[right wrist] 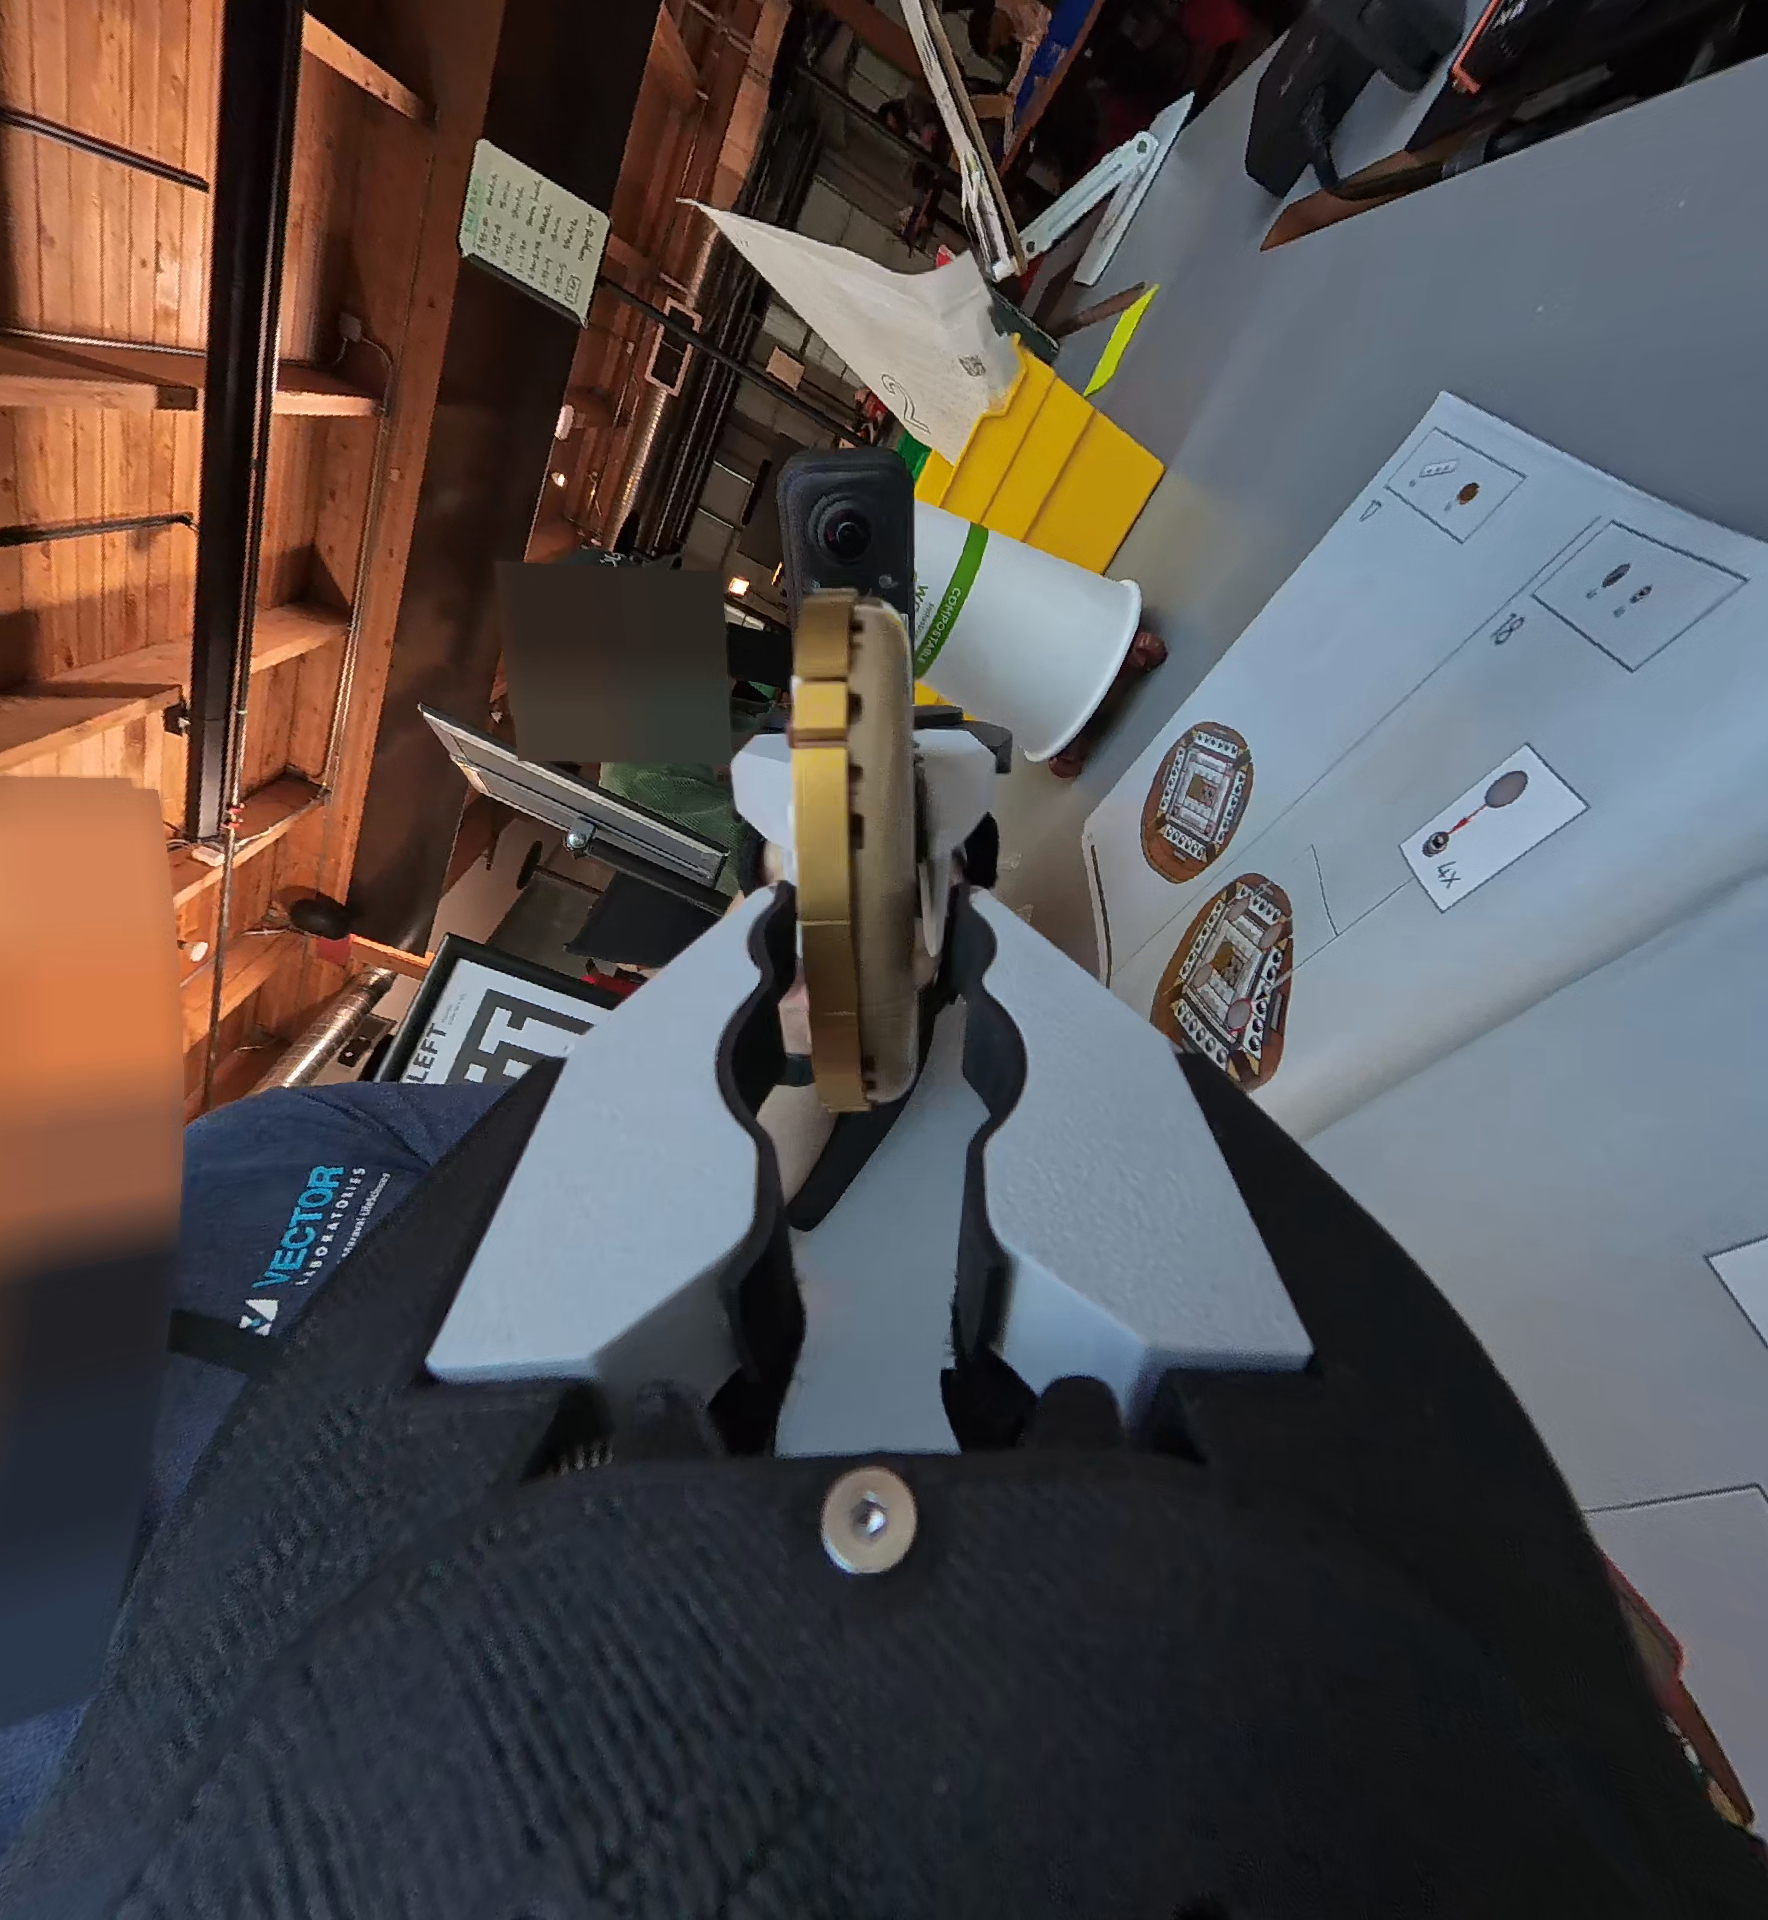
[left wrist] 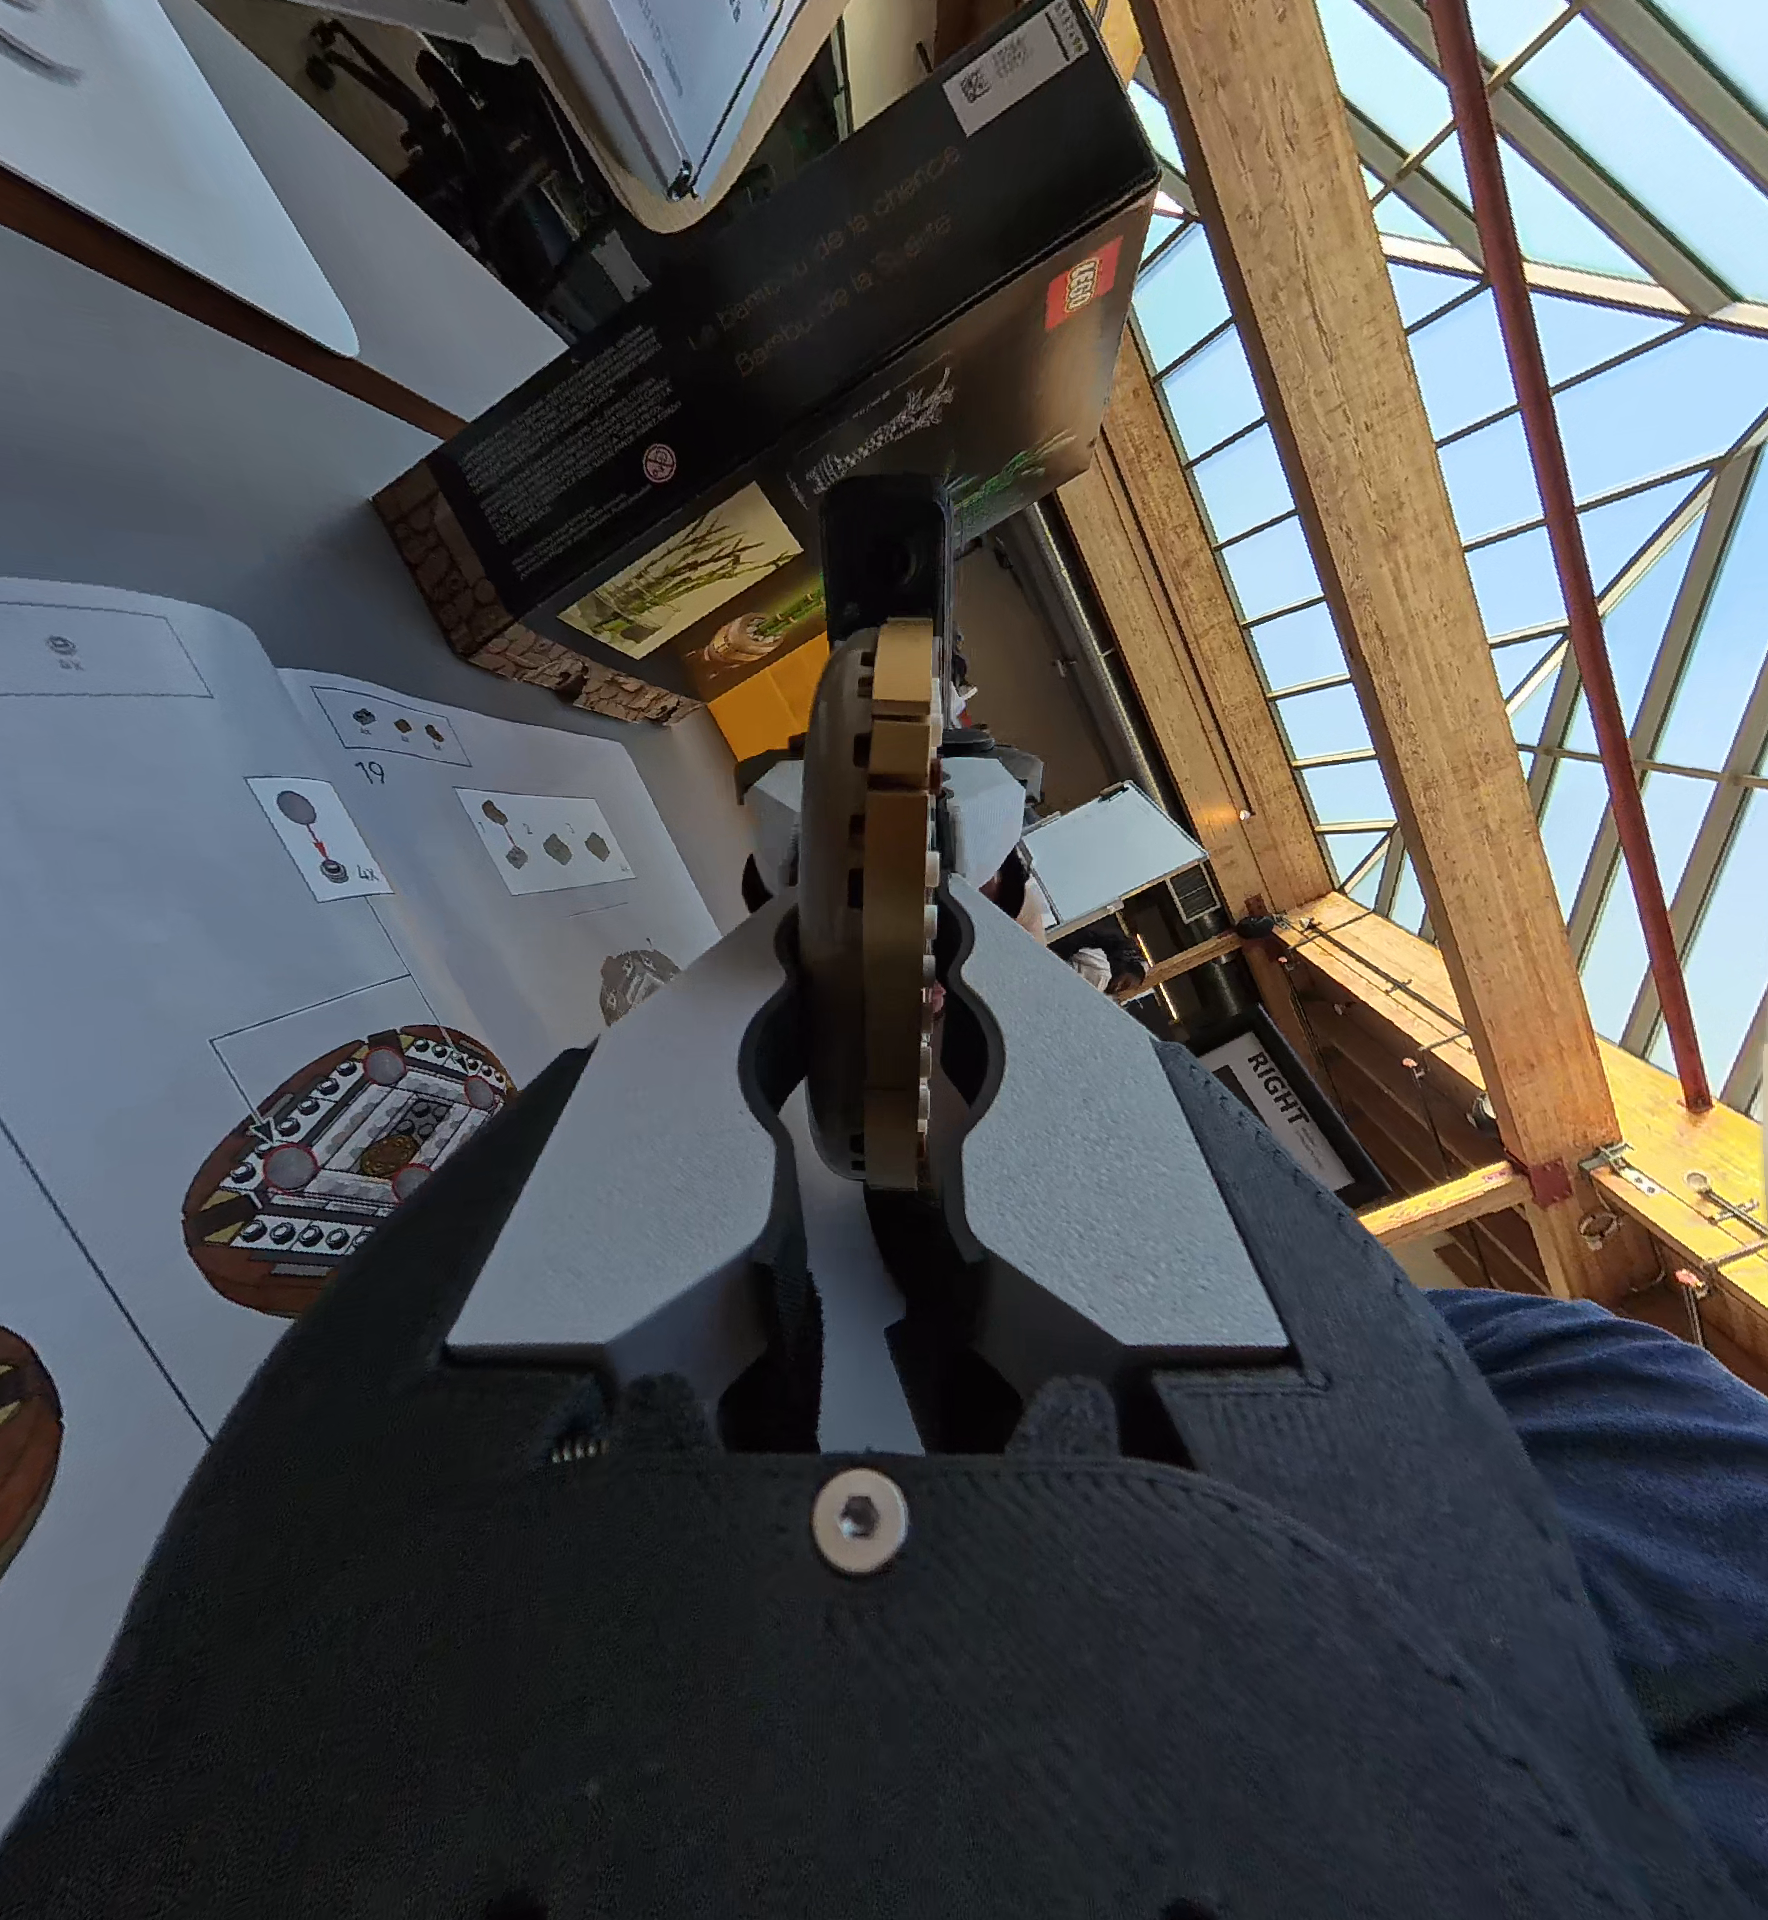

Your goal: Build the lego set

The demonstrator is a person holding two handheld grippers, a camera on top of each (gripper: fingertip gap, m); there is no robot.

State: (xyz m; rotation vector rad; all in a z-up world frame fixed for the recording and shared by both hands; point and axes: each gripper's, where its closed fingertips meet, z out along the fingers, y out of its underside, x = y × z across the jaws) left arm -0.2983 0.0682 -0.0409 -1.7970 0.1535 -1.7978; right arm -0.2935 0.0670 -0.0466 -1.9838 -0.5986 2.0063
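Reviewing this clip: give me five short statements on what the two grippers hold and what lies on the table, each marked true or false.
1. Both grippers grip the same round gold-rimmed lego assembly, seen edge-on. True.
2. The assembly lies flat on the table. False: it is held up between the left gripper and the right gripper, off the table.
3. An instruction booklet lies open on the table. True.
4. The black lego box lies flat under the booklet. False: it stands beyond the booklet.
5. The white paper cup stands upright. False: its mouth faces the table, propped on small brown pieces.
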